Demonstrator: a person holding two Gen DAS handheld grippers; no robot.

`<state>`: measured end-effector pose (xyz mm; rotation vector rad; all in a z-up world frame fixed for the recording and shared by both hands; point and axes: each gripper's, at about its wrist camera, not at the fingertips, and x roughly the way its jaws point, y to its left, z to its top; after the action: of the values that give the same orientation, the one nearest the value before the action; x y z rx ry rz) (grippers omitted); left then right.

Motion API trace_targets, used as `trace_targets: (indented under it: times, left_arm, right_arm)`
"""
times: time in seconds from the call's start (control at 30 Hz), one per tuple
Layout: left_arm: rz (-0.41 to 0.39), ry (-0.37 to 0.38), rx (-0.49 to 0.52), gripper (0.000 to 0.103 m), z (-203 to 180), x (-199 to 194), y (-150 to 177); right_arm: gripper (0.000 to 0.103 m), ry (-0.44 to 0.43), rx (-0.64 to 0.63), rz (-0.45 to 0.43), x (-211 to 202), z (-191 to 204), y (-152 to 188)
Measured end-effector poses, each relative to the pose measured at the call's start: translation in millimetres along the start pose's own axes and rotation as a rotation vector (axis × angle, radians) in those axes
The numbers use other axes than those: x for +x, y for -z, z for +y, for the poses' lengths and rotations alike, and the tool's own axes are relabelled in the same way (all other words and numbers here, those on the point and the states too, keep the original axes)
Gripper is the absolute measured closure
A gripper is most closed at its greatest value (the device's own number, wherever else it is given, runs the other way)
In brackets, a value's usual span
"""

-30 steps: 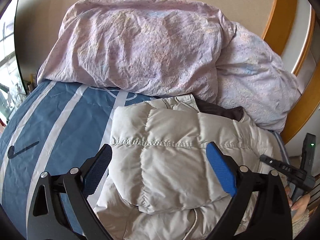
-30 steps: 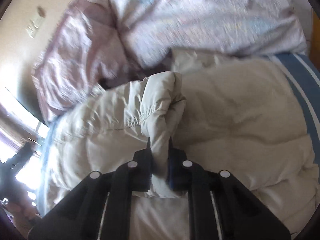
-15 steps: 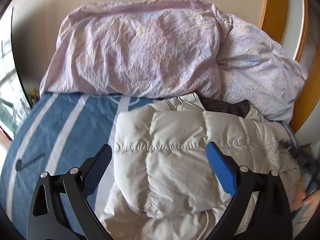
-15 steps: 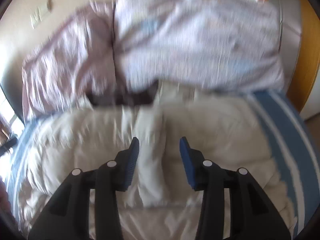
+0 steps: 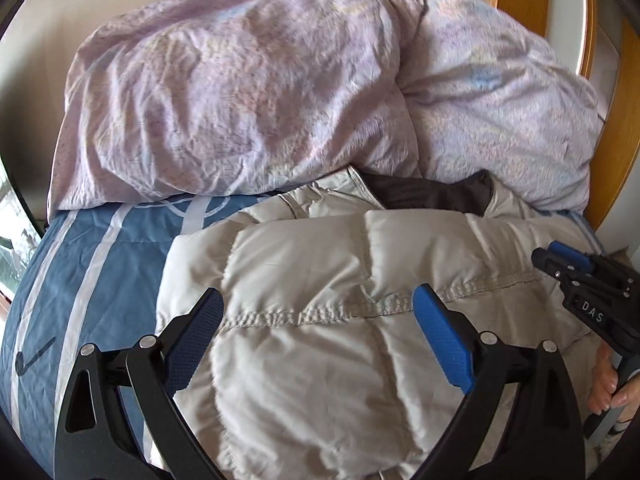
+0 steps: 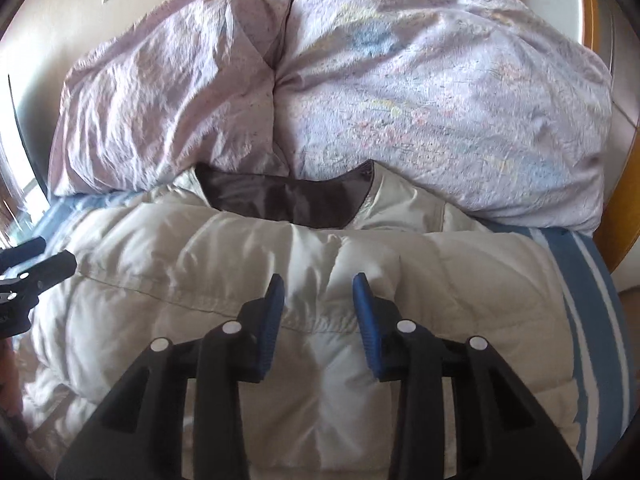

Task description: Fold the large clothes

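You saw: puffer jacket (image 5: 320, 280) quilted, faint-sheen cloth | duvet (image 5: 240, 92) crinkled matt cotton | gripper fingers (image 6: 370, 312) textured blue pads, matt black plastic

We see both views in soft daylight that enters from the left edge, where a window (image 5: 10, 256) burns out to white and a pale haze spreads over the frame. The quilted jacket (image 6: 320, 280) shines with mild glare on its folds, with soft shadows in the seams and beneath the duvet (image 5: 248, 92). The fisheye bends everything towards dark rounded corners; the left wrist view is crisp, while the right wrist view is slightly smeared, mostly near its edges.
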<state>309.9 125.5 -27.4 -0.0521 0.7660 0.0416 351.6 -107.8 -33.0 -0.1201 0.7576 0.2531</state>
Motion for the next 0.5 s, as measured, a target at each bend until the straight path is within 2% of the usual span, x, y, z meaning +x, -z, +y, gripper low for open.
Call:
trace_targets:
  times: [0.13,0.37,0.5]
  left_arm:
    - [0.047,-0.041,0.039,0.006,-8.0,24.3,6.5]
    - [0.143,-0.051,0.029,0.001,-7.5,60.6,15.0]
    - [0.153,-0.076,0.033,0.001,-9.3,71.1,17.5]
  right_arm:
    - [0.067,0.041,-0.042,0.074,26.5,2.0,8.9]
    - [0.067,0.083,-0.091,0.077,46.9,9.6,19.4]
    - [0.066,0.104,-0.109,0.060,49.4,13.5,23.0]
